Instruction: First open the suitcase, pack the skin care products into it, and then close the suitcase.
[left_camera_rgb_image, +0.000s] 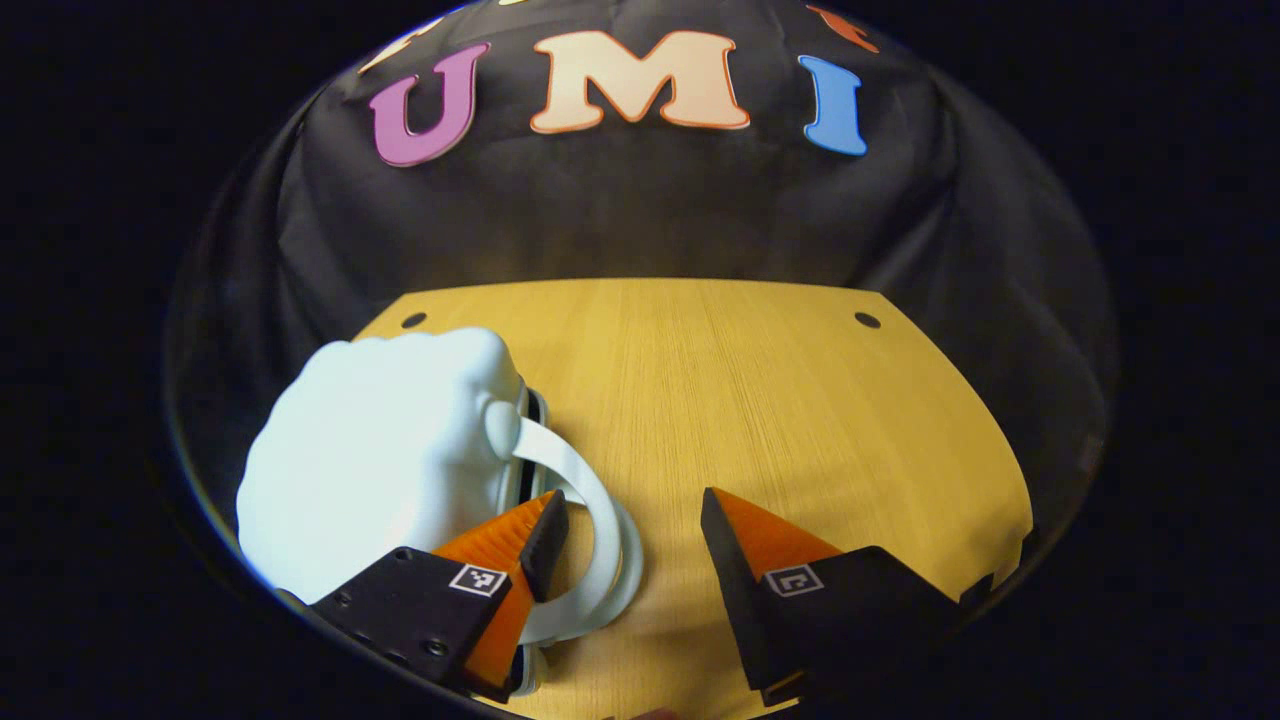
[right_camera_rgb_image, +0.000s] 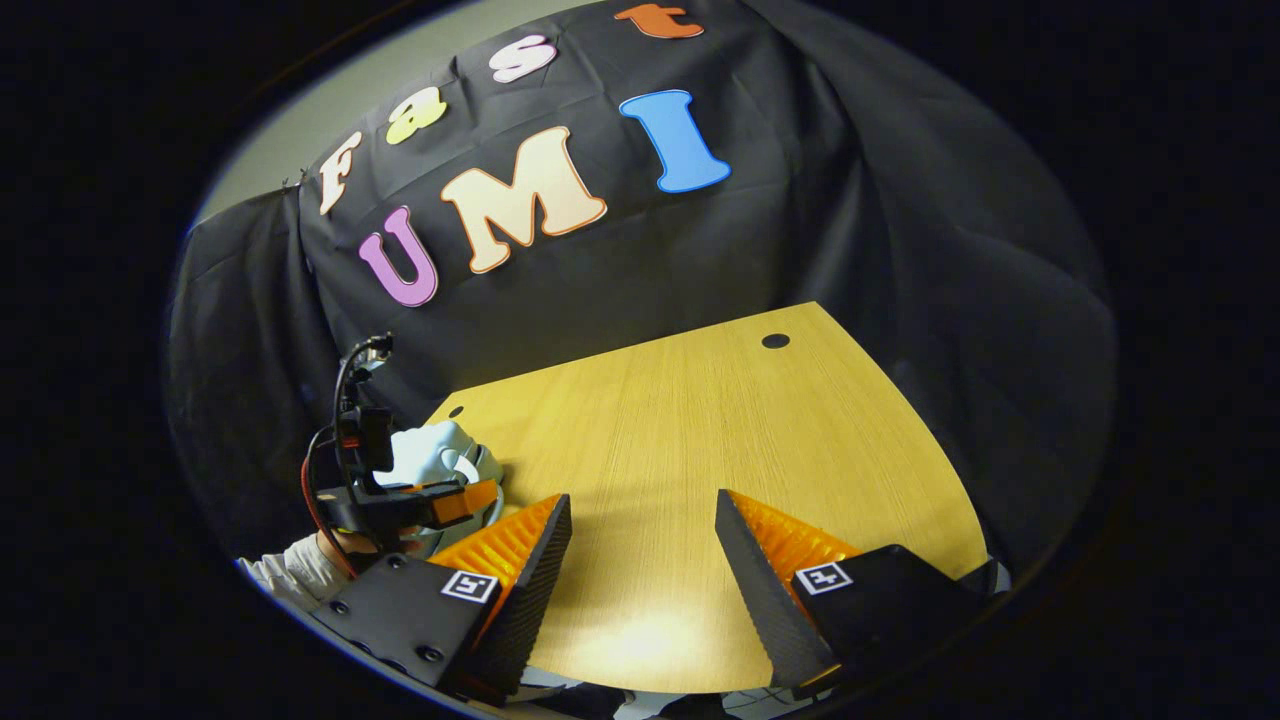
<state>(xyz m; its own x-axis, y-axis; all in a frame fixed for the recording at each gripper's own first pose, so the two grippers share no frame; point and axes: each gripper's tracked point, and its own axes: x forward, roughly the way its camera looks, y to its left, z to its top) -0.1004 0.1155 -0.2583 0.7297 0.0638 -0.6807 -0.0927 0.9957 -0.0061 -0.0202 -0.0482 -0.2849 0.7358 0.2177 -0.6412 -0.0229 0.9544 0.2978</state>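
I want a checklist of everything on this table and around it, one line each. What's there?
Surface: wooden table, two round holes at the far corners.
Job's things: white suitcase closed, with a looped white handle; skin care products: nothing seen.
Clutter: nothing seen.
Grippers: left gripper open beside the handle; right gripper open over bare wood.
Cables: red and black wires on the left gripper.
Surroundings: black cloth wall.
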